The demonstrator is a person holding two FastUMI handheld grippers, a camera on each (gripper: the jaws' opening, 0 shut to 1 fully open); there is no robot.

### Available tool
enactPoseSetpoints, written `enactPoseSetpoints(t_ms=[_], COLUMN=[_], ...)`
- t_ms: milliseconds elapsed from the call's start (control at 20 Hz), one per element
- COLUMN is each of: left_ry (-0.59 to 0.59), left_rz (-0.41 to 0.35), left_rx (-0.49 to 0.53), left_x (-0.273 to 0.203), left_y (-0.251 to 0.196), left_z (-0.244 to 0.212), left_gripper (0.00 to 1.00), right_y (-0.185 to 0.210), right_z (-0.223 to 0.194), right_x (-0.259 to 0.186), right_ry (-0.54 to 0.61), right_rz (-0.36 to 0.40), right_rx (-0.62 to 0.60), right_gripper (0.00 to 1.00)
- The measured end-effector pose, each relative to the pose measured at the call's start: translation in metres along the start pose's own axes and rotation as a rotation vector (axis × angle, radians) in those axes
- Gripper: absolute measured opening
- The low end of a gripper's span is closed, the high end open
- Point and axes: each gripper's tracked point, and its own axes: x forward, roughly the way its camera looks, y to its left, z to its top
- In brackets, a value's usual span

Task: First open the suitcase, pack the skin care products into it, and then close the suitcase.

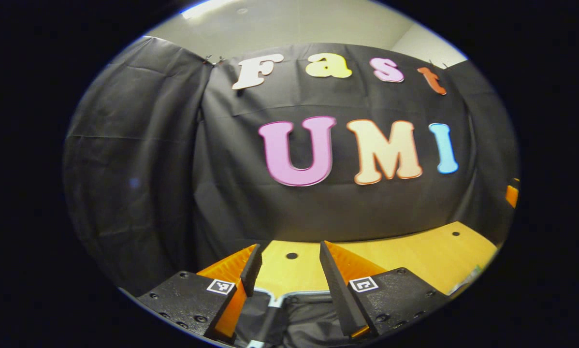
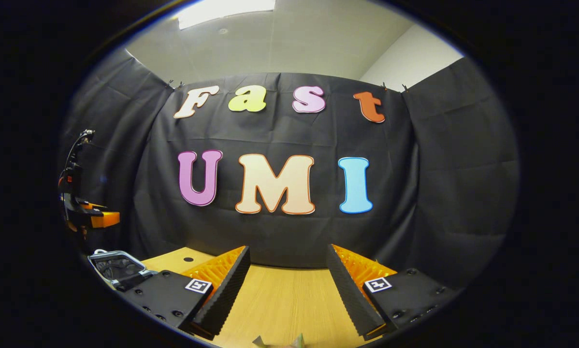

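Hovering over the table [image 2: 280, 299], left gripper [image 1: 287, 270] fingers apart, right gripper [image 2: 287, 285] fingers apart, suitcase [image 2: 113, 266] orientation unclear

Place: recording booth | signs – black cloth wall [image 2: 444, 159], wooden table [image 2: 280, 299], office ceiling [image 2: 289, 43]

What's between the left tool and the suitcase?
Nothing visible. The left tool, open, hangs just above what looks like the suitcase, whose silver rim shows right below it. The right gripper view shows open air between them too.
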Motion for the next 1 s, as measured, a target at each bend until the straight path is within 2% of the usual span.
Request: enactPoseSetpoints(t_ms=[50, 100, 150, 200, 250, 600, 1000], left_ry=[-0.006, -0.007, -0.011, -0.011, -0.013, 0.088, 0.231], left_rz=[-0.024, -0.045, -0.073, -0.099, -0.121, -0.269, -0.387], left_rx=[0.004, 0.003, -0.001, -0.001, 0.007, -0.001, -0.019], left_x=[-0.001, -0.003, -0.005, -0.007, -0.008, -0.027, -0.047], left_y=[-0.018, -0.036, -0.055, -0.073, -0.090, -0.204, -0.290], left_z=[0.004, 0.005, 0.009, 0.009, 0.009, -0.038, -0.105], left_gripper=[0.75, 0.81, 0.80, 0.90, 0.82, 0.84, 0.84], right_y=[-0.004, -0.007, -0.010, -0.014, -0.018, -0.058, -0.088], right_z=[-0.001, 0.000, 0.000, 0.001, -0.002, -0.029, -0.052], right_x=[0.001, 0.002, 0.002, 0.002, 0.002, -0.001, -0.005], right_ry=[-0.002, -0.006, -0.010, -0.012, -0.013, 0.039, 0.085], right_rz=[0.004, 0.008, 0.013, 0.017, 0.021, 0.033, 0.076], right_rx=[-0.002, -0.002, -0.002, -0.003, -0.003, 0.008, -0.013], right_gripper=[0.99, 0.98, 0.99, 0.99, 0.99, 0.98, 0.99])
